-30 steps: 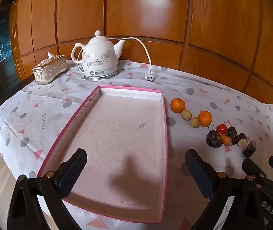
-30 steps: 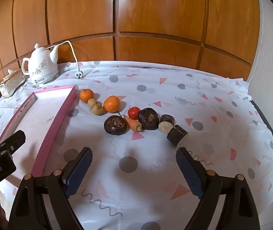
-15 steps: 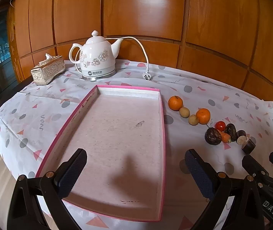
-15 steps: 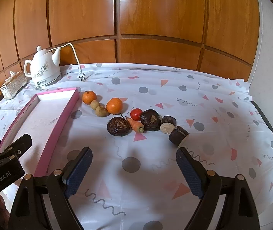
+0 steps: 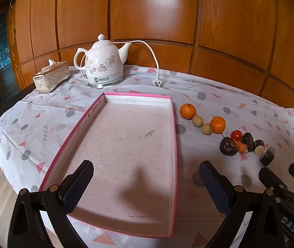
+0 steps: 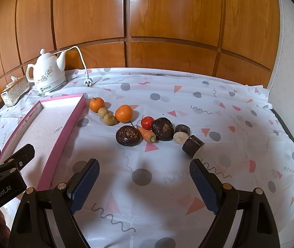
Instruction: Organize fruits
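With both jaws spread wide and empty, the right hand-held gripper (image 6: 144, 183) and left hand-held gripper (image 5: 146, 183) hover low. Fruits (image 6: 123, 113) lie loose at 12 o'clock, right of the pink tray (image 6: 64, 132). Risk: round pieces roll if nudged off-centre.

A patterned tablecloth (image 6: 219, 107) carries tray (image 5: 174, 128), kettle (image 5: 103, 66), tissue box (image 5: 51, 76), fruits (image 6: 124, 113).
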Action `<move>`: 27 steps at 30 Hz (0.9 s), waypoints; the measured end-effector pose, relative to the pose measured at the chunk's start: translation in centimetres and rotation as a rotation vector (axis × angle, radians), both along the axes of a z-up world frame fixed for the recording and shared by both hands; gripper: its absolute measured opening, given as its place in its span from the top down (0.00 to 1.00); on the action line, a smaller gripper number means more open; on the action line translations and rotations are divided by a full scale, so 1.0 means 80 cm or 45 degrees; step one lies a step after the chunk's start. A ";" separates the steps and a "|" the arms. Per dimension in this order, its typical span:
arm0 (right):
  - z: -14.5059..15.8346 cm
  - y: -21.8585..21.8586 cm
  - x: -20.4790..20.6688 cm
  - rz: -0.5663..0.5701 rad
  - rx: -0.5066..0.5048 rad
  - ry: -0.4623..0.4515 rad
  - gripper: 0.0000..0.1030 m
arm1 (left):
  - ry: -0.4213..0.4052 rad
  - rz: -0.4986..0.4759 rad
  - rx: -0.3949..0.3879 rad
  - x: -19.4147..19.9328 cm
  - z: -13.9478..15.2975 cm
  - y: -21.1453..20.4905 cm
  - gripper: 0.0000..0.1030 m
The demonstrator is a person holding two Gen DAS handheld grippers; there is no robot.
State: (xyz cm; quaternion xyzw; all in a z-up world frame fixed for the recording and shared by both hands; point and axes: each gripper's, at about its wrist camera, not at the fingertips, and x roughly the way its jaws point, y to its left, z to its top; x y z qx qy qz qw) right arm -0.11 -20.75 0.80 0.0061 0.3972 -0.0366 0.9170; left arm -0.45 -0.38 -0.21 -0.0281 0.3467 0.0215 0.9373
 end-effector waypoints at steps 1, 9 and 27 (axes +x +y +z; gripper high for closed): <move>0.000 -0.001 0.000 -0.002 0.002 -0.001 0.12 | -0.002 -0.001 0.004 -0.001 0.001 -0.001 0.00; 0.000 0.000 0.000 -0.004 0.007 -0.001 0.12 | -0.030 -0.012 0.026 -0.006 0.008 -0.003 0.00; 0.000 0.000 -0.001 0.001 0.008 0.001 0.12 | -0.024 -0.014 0.023 -0.006 0.007 -0.004 0.00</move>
